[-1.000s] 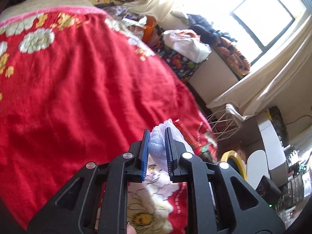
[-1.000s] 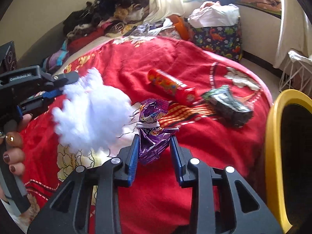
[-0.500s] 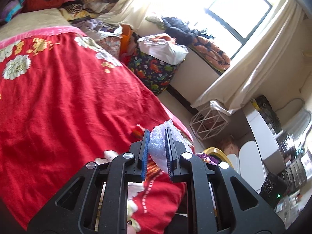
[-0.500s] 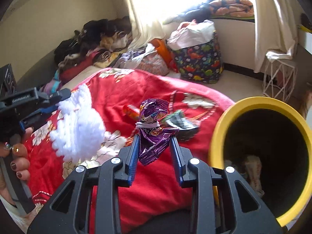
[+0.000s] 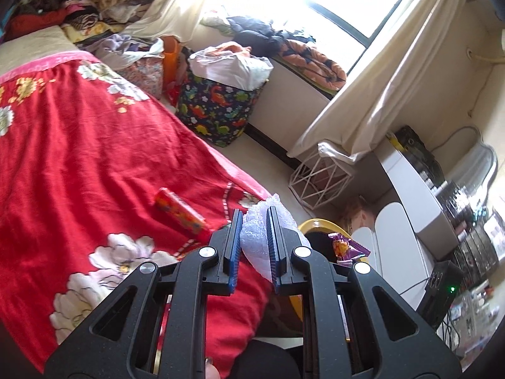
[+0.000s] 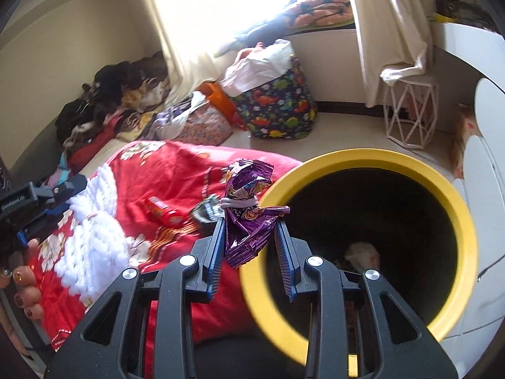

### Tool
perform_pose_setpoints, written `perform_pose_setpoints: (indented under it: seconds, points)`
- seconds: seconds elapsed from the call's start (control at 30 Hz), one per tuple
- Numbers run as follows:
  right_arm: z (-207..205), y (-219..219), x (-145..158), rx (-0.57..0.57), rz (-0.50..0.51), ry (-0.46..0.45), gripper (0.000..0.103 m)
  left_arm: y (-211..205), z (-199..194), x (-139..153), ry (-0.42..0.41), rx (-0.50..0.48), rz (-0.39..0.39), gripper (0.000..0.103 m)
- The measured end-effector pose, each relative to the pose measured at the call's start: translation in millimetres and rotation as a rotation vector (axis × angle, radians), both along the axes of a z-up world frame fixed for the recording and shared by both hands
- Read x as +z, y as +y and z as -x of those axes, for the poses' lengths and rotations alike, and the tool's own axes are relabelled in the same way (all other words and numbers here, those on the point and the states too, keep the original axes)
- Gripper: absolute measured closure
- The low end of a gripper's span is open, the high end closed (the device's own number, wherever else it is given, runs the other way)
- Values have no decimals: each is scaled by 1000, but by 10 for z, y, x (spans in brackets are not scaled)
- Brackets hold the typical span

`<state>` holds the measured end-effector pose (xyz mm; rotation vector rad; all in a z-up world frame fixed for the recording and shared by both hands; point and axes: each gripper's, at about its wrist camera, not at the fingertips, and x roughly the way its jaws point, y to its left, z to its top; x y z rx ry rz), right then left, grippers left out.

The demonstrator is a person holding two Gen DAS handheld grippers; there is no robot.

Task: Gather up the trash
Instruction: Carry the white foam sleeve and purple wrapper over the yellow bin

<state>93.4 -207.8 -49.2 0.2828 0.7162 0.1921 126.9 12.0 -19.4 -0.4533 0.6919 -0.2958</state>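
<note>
While the right tool [image 6: 249, 240] grips the purple wrapper [image 6: 249, 211] and the left tool [image 5: 254, 246] clamps white bubble wrap [image 5: 257, 237], centre each over the yellow bin [image 6: 454, 208] before releasing.

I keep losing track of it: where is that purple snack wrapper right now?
In the right wrist view, the purple wrapper sits pinched in the right hand-held gripper, beside the near rim of the yellow bin, in front of the red blanket.

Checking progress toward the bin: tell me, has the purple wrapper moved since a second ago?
Yes. The purple wrapper, clamped in the right gripper, has travelled from over the red blanket to the yellow bin's rim.
</note>
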Motion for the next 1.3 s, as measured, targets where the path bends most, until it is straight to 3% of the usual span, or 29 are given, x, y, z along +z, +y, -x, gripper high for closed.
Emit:
perform_pose_setpoints:
  seconds: [0.6,1.3]
  points:
    - [151,-723,-59,-169,-43,1,73,-694,-80,75,-35,-102,-87,93]
    - [237,-1150,-41,-282,-66,-13,73,-1258,-107,40,-65,-208,-163,93]
